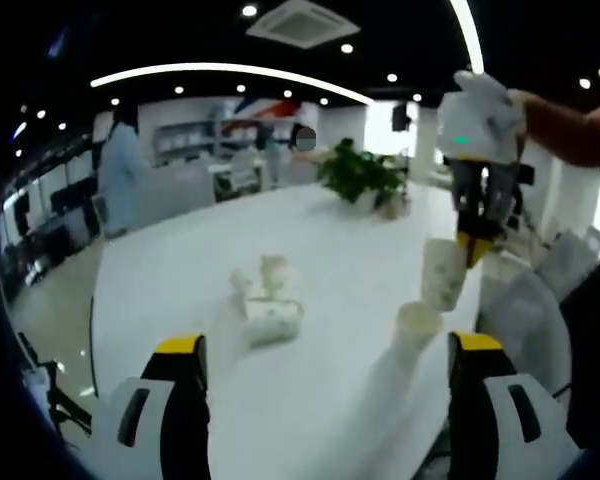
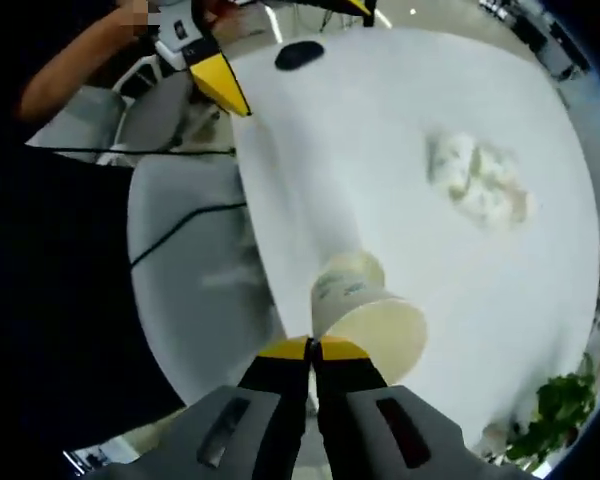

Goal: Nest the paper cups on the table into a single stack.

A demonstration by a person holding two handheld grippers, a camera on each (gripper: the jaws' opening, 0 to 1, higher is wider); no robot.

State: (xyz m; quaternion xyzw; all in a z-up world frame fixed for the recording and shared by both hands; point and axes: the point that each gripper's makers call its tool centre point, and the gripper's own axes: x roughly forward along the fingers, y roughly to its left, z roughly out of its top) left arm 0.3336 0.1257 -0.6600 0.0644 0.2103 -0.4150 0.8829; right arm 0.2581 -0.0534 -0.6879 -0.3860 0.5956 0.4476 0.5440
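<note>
- Leftmost in the left gripper view, a loose cluster of paper cups [image 1: 268, 298] is seen lying tumbled on the white table [image 1: 330, 230], well apart from both grippers.
- Such cups are judged light, thin-walled and easily crushed or tipped; a gentle pinch at the rim or upper wall is judged best.
- Further right, the left gripper [image 1: 330, 350] is held low over the near table edge, its jaws spread wide with nothing between them.
- Right of centre, a standing cup stack [image 1: 417, 325] is seen near the table edge.
- At far right, the right gripper [image 1: 472, 248] is held high, pointing down, by a person's hand [image 1: 480, 115].
- Its jaws are closed on the rim of a held cup [image 2: 365, 310], which hangs just above the stack.
</note>
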